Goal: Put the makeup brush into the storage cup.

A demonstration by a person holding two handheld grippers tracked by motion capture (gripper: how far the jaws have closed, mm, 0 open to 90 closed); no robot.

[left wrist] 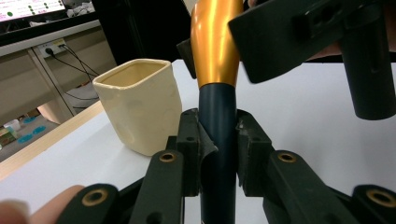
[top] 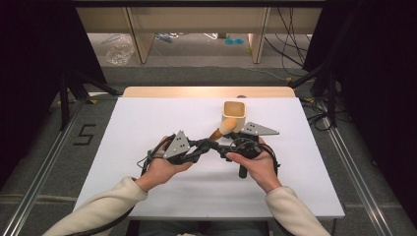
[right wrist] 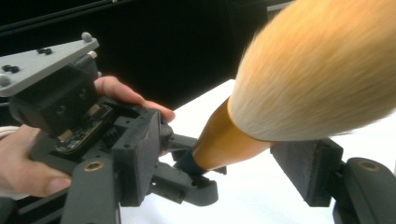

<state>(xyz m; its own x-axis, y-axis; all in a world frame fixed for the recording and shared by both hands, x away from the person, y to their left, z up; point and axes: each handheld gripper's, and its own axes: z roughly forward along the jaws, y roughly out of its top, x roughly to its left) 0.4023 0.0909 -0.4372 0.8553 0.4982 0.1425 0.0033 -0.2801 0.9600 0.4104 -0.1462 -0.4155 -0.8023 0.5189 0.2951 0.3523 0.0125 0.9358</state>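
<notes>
1. My left fingers [left wrist: 217, 140] pinch the dark-handled, gold-ferruled, tan-bristled makeup brush [left wrist: 215, 70] above the white desk [top: 147, 128], mid-right.
2. My right fingers [right wrist: 224, 168], spread, straddle its bristle end; cream square ceramic cup [top: 234, 114] stands just beyond, toward the far edge.

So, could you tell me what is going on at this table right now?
A person is working a large makeup brush between two hand-held grippers. The left gripper is shut on the brush's dark handle. The right gripper has its fingers on either side of the gold ferrule and bristles, not yet pressing. A cream cup stands just beyond on the white table.
</notes>
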